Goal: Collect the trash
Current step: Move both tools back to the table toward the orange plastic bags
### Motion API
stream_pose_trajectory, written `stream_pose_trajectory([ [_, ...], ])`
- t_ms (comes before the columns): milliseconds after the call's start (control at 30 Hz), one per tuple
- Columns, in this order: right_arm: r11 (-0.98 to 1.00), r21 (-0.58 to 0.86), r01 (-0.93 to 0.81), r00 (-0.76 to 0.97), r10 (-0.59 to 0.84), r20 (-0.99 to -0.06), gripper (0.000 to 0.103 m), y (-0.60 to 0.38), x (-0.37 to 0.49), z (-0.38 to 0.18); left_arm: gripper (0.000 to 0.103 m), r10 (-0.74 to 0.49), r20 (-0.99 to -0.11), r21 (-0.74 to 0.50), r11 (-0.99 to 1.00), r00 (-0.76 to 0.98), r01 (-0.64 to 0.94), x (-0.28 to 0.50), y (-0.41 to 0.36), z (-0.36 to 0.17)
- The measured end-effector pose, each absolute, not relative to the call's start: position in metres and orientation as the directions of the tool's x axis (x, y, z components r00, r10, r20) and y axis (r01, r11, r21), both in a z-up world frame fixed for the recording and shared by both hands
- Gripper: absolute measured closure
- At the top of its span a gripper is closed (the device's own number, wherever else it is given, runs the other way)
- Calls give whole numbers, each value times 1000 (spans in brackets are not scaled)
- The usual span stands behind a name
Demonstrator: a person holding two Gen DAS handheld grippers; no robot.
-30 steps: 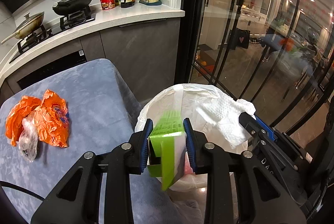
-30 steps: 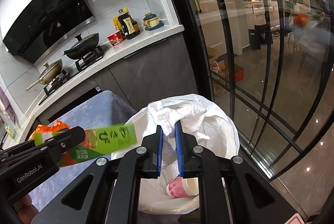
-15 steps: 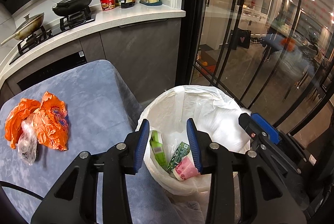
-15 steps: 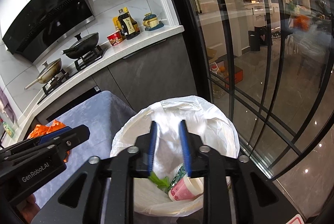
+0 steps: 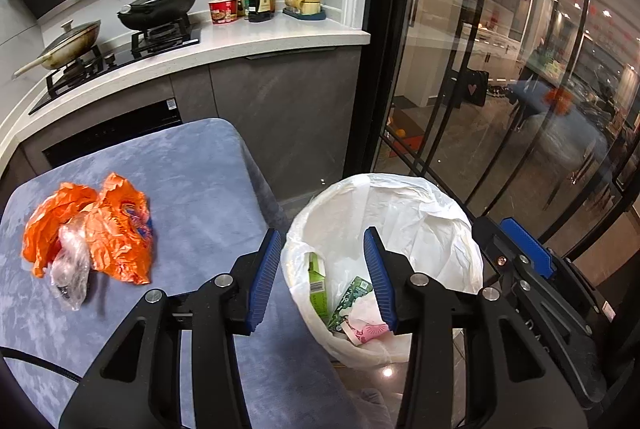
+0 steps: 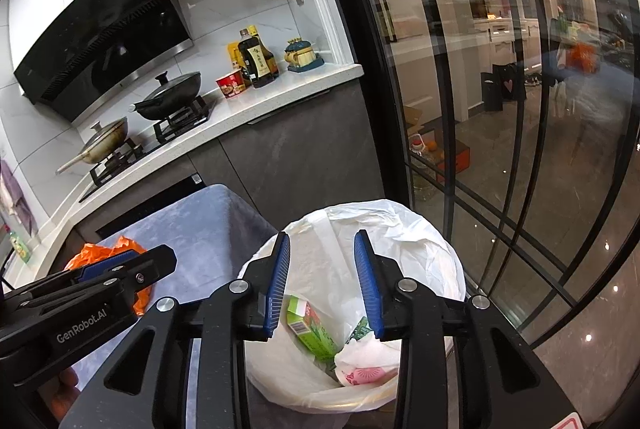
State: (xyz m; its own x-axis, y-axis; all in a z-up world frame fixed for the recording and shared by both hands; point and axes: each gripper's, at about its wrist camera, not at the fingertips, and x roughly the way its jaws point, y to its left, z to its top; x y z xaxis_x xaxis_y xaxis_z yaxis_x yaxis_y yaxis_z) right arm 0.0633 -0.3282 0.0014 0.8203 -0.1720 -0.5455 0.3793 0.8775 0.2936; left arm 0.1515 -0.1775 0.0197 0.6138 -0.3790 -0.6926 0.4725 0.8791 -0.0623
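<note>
A bin lined with a white bag (image 5: 416, 205) (image 6: 420, 241) stands on the floor beside the table. Inside lie a green carton (image 5: 317, 283) (image 6: 312, 325), a white tissue and a pink-printed paper cup (image 5: 366, 329) (image 6: 360, 375). My left gripper (image 5: 320, 269) hangs over the bin's near rim, its jaws opening with nothing between them. Over the bin's middle my right gripper (image 6: 322, 279) is also opening and holds nothing. An orange wrapper (image 5: 92, 225) (image 6: 102, 251) with a clear plastic bag (image 5: 70, 269) lies on the blue-grey table at the left.
The blue-grey tablecloth (image 5: 192, 189) ends close to the bin. Behind it runs a kitchen counter (image 5: 248, 37) with pans, bottles and a red cup. Black-framed glass doors (image 5: 500, 89) stand right of the bin. In the right wrist view the left gripper's arm crosses the lower left.
The left gripper let go of the green carton and the right gripper let go of the white tissue; both fell into the bin. Both pairs of jaws have widened.
</note>
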Motion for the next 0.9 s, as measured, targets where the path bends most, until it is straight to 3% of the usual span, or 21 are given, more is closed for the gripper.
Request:
stream_pose_trajectory([
  [300,894,284,346,841,-160,-517,63,-304,60,18,60,-370,-670,-77,897,643,436,150,-147,34],
  [900,950,245,194,861,-45,-506,55,-212,77,40,43,-270,-645,-116,959,715,258,152,-33,48],
])
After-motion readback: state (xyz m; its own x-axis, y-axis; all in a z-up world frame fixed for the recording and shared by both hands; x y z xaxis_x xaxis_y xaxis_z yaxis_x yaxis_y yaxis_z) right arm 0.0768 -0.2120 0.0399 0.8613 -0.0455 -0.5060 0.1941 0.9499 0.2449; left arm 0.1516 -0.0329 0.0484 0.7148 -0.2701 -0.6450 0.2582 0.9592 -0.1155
